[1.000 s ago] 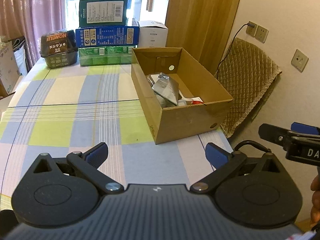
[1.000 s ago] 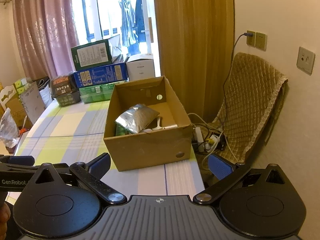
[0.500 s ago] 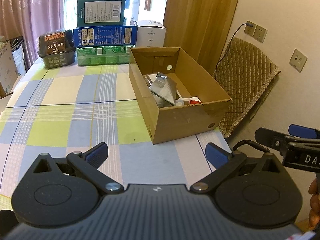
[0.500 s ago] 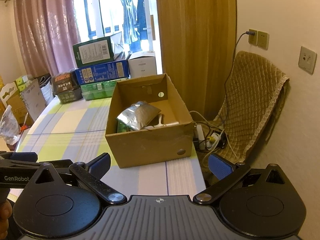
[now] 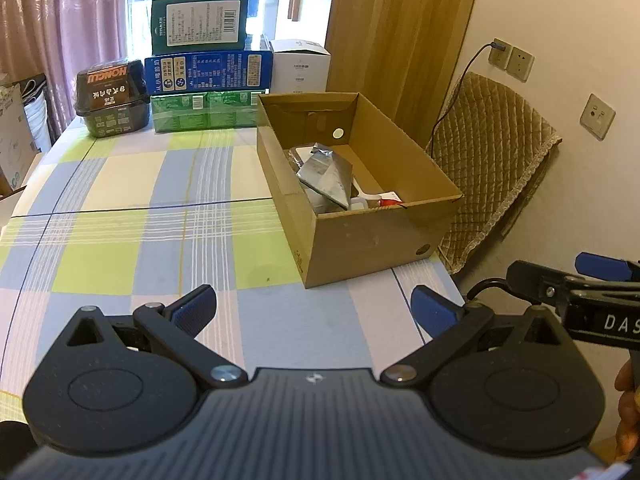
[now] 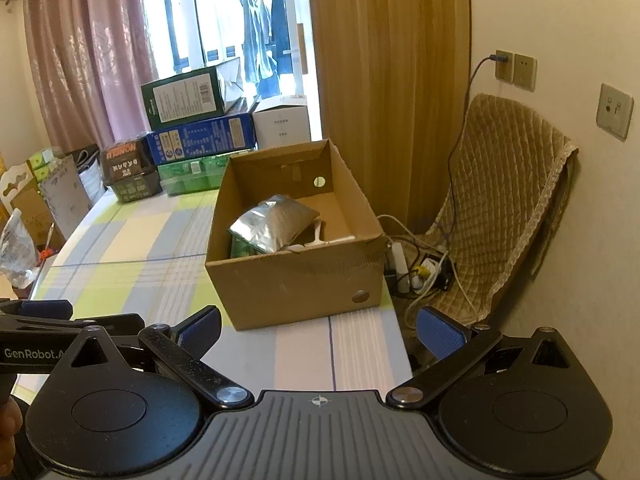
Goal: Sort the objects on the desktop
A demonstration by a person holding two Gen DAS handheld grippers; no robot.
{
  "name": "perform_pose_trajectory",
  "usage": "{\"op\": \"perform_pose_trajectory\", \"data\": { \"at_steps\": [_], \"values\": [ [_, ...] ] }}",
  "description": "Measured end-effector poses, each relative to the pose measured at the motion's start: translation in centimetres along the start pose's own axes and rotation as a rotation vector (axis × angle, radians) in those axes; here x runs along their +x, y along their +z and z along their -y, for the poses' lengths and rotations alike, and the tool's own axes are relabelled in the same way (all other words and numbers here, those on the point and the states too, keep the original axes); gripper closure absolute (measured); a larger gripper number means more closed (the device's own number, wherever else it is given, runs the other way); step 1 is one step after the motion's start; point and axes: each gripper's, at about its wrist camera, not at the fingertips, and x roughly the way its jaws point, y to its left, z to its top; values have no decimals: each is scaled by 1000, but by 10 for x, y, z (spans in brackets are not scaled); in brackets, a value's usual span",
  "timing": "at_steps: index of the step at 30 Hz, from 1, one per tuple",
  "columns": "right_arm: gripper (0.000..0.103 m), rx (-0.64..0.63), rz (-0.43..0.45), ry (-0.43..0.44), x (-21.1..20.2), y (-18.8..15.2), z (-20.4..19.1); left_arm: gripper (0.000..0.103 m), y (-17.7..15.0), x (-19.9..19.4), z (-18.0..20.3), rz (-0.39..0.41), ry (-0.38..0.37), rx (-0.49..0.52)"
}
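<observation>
Both grippers, left gripper [image 5: 312, 310] and right gripper [image 6: 318, 330], sit spread and empty, cardboard box [image 6: 296, 280] straight ahead (right one's nearer).

Cardboard box [image 5: 384, 236] stands on the table [image 5: 132, 224] at its right edge, with the foil pouch [image 6: 272, 226] lying inside it toward the near left, atop other items. Behind the box, along the table's far edge, packages are stacked: flat carton [image 5: 204, 110] at the bottom, a second carton [image 5: 208, 71] on it, a third [image 5: 200, 20] on top, with a lidded tub [image 5: 111, 98] to their left and a plain carton [image 5: 300, 66] to their right. Off the table's right side a quilted chair [image 6: 504, 200] stands against the wall, with cables and a power strip [image 6: 416, 268] on the floor between chair and table.
</observation>
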Motion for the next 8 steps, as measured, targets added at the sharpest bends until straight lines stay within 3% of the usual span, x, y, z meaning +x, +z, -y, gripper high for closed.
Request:
{"op": "perform_pose_trajectory", "data": {
  "at_steps": [8],
  "values": [
    [2,0,-7,-3,2,-4,0,1,-3,2,-2,11,22,5]
  ]
}}
